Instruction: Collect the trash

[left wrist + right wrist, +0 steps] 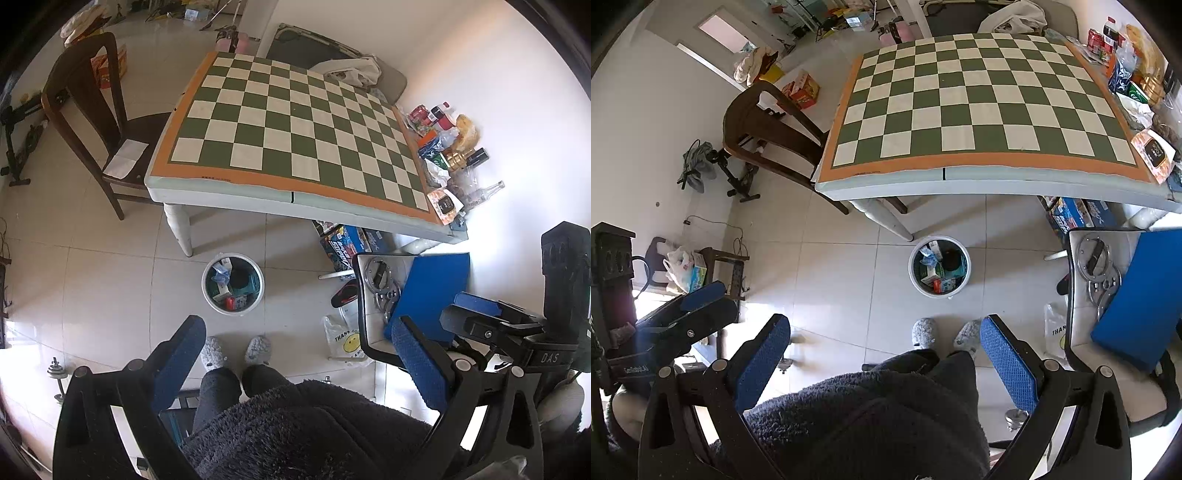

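Left wrist view: the left tool (295,354) is hovering high above the floor with its blue-padded fingers (181,354) spread wide and gripping nothing. A white bin (233,283) is standing on the tiled floor just in front of the desk (291,122), near one white desk leg, and is already holding boxes and wrappers. The trash pile (448,151) is lying along the far right edge of the checkered desk, against the wall. The right tool (491,321) is showing at the right edge; whether it is spread cannot be told here.

Right wrist view: the right tool (884,354) is likewise hanging with its fingers (1008,362) spread apart and empty. The bin (939,266) is sitting ahead of the person's slippers (925,332), and the trash pile (1134,74) is crowding the desk's right edge. A dark wooden chair (764,125) is standing beside the desk (979,96) on the left.
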### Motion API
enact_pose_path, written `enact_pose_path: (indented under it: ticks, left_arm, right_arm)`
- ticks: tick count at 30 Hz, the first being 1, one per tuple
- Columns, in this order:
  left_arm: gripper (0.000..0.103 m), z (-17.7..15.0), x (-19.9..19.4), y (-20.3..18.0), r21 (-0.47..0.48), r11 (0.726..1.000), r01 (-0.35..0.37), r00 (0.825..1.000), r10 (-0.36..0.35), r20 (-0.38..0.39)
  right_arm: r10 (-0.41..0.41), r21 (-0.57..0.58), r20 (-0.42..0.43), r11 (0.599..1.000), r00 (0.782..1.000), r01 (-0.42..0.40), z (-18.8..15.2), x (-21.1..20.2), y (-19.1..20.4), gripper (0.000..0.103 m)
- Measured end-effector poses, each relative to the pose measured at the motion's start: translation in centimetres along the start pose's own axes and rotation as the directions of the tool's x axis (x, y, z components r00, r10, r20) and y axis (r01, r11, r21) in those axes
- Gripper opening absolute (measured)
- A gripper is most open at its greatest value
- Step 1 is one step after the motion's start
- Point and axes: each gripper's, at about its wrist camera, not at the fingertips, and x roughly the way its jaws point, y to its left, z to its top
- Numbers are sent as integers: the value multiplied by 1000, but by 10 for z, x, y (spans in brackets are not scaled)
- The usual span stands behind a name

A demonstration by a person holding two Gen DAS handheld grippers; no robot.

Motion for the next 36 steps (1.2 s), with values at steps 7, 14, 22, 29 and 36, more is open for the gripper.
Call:
enact_pose_path:
  ticks: [7,14,22,29,36]
  left_arm:
    - [103,-5,2,1,-13,1000,-2,1000,2,-7]
    - [103,-8,7,1,-20,1000,-5,1000,4,-17]
    - [103,-13,14,-6,-40,999,-13,999,12,-39]
    - [103,-13,20,-11,-50,999,-16,998,13,-57]
    - [103,-10,23,-16,-48,999,-10,998,7,-63]
  right_arm:
    - [0,2,-11,1000,1000,0,-2,6,1,103]
    - [-1,0,-27,1000,1000,1,-3,10,-4,103]
    - [7,15,-54,1000,998,-6,-2,17,-10,103]
    - [8,38,-72,999,997,-5,-2,24,-15,103]
    - [5,44,-79,999,997,-1,-3,24,-17,103]
